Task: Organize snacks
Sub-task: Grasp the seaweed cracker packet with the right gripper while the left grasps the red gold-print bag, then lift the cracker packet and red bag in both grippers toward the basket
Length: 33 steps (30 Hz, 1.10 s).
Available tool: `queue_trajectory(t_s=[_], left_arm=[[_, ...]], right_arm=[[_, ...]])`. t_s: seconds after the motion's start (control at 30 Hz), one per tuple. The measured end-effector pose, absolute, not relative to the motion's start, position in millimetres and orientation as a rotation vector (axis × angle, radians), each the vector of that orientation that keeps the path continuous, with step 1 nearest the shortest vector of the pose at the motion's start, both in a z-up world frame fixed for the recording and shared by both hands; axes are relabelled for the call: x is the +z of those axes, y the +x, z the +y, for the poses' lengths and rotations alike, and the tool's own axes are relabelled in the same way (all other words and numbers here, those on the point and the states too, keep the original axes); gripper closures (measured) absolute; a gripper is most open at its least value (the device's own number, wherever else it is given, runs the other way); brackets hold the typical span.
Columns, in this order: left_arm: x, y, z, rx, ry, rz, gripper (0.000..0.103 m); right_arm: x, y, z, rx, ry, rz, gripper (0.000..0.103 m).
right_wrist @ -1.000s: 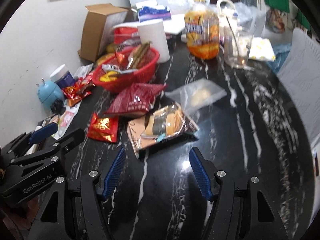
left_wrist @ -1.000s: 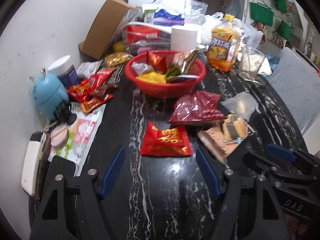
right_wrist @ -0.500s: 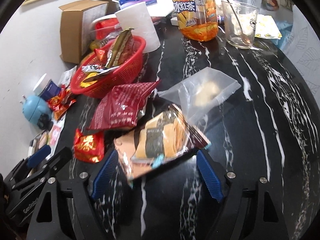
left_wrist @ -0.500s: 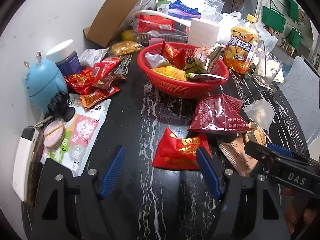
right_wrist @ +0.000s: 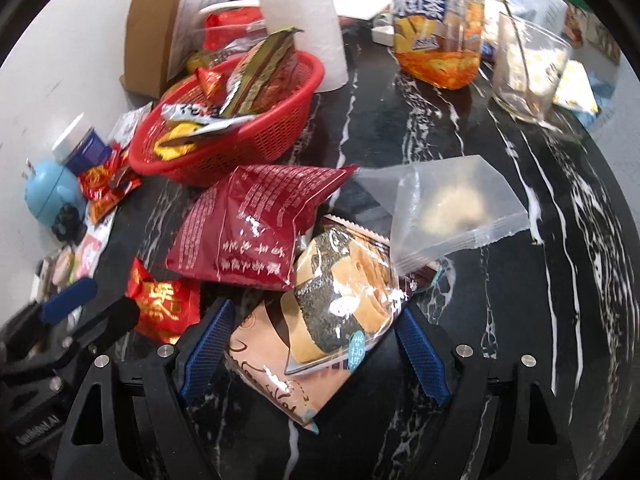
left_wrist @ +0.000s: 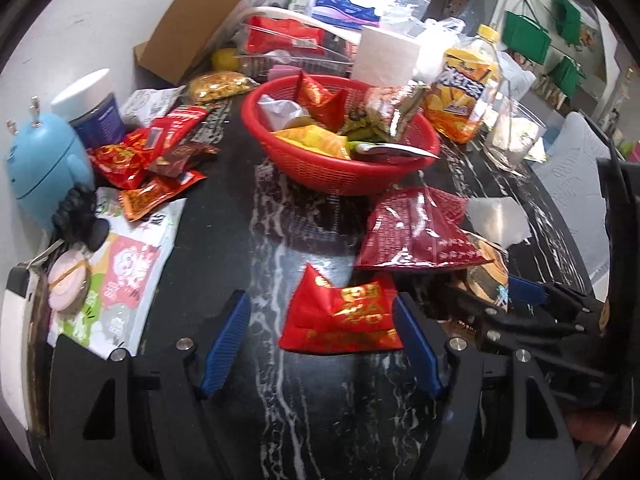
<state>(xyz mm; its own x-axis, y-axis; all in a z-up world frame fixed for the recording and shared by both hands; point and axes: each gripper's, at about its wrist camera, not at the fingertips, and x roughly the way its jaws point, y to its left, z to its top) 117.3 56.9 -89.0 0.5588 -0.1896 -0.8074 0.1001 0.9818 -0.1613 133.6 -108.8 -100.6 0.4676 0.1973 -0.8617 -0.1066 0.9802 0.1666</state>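
Observation:
A red basket [left_wrist: 340, 176] holding several snack packets stands mid-table; it also shows in the right wrist view [right_wrist: 256, 148]. My left gripper [left_wrist: 320, 344] is open, its jaws on either side of a small red-and-gold packet [left_wrist: 344, 320] lying on the black marble table. My right gripper [right_wrist: 312, 344] is open around a clear seaweed-cracker packet [right_wrist: 340, 300]. A dark red bag [right_wrist: 252, 228] and a frosted clear pouch [right_wrist: 452, 208] lie just beyond it. The right gripper also shows in the left wrist view [left_wrist: 520, 308].
Loose red and orange packets [left_wrist: 148, 160], a blue gadget [left_wrist: 44, 168] and a blue jar [left_wrist: 96, 112] sit at the left by the wall. A cardboard box [right_wrist: 168, 28], paper roll [right_wrist: 308, 28], orange drink bottle [right_wrist: 436, 28] and glass cup [right_wrist: 528, 68] stand behind.
Both grippers have moved forward and down: the red-and-gold packet now lies between the left jaws, the seaweed-cracker packet between the right jaws. Both stayed open.

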Motion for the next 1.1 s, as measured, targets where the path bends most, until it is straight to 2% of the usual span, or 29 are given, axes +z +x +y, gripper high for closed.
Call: queue_trajectory(t_s=[0.07, 0.27, 0.63, 0.67, 0.73, 0.8, 1.1], left_arm=[[-91.0, 119.4, 51.7, -0.19, -0.087, 0.968, 0.031], [-103.5, 130.1, 45.1, -0.2, -0.077, 1.014, 0.031], [-113.2, 132.0, 29.4, -0.204, -0.02, 1.026, 0.031], [-113.1, 130.5, 28.4, -0.21, -0.018, 1.022, 0.033], [-111.5, 127.0, 25.2, -0.226, -0.006, 1.016, 0.046], [-109.6, 123.8, 22.8, -0.246, -0.004, 1.023, 0.049], [-108.2, 88.3, 7.2, -0.322, 0.01, 1.042, 0.052]], right_arm=[[-100.3, 129.7, -109.3, 0.2, 0.085, 1.049, 0.031], [-98.5, 118.6, -116.3, 0.232, 0.085, 1.033, 0.044], [-98.5, 106.2, -122.7, 0.234, 0.066, 1.03, 0.051], [-98.6, 105.3, -123.4, 0.233, 0.066, 1.03, 0.051], [-98.4, 102.9, -124.8, 0.233, 0.062, 1.027, 0.051], [-98.2, 99.7, -126.4, 0.234, 0.057, 1.027, 0.051], [-98.4, 73.6, -136.1, 0.258, 0.065, 1.034, 0.051]])
